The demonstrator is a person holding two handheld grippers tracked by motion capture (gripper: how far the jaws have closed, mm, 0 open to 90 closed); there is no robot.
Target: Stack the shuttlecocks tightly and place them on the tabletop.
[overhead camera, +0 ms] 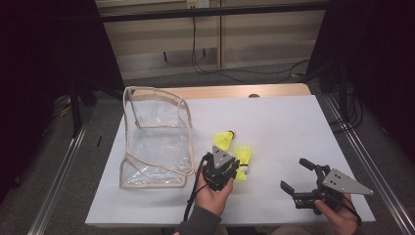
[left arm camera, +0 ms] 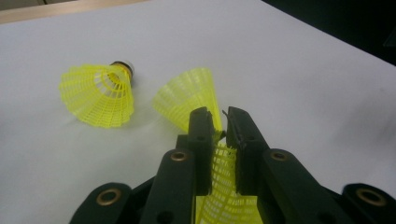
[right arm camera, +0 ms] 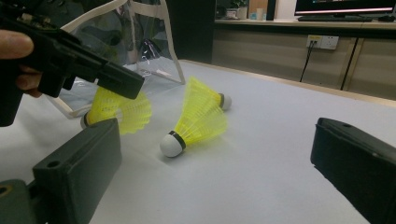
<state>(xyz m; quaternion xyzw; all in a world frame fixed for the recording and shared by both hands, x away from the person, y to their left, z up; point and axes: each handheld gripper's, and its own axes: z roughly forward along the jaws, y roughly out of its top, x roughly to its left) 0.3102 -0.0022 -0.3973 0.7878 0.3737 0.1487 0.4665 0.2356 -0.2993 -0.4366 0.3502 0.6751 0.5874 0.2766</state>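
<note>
1. Nearest the high camera, at the table's front edge, the right gripper (overhead camera: 297,176) rests in a person's hand with its jaws spread wide and nothing between them; it sits well to the right of the clear bag and apart from the shuttlecocks.
2. Largest of all is the white-covered table (overhead camera: 284,127), which carries everything else.
3. Next in size is the clear bag (overhead camera: 154,142) — a transparent pouch with pale trim, standing open on the left part of the table. Every place below is told from it.
4. Just off the bag's right front corner, the left gripper (overhead camera: 237,172) is held in the person's left hand. In the left gripper view its jaws are pressed almost together, pinching the yellow mesh skirt of the held shuttlecock (left arm camera: 224,186); this shuttlecock is right of the bag, near its front corner, low at the table's surface.
5. The middle shuttlecock (left arm camera: 189,95) lies on its side just beyond the jaw tips, a little farther right of the bag; in the right gripper view its white cork end points toward that camera.
6. The far shuttlecock (left arm camera: 98,95) lies on its side — to the right of the bag's right wall, farther back than the other two, and apart from the middle one.
</note>
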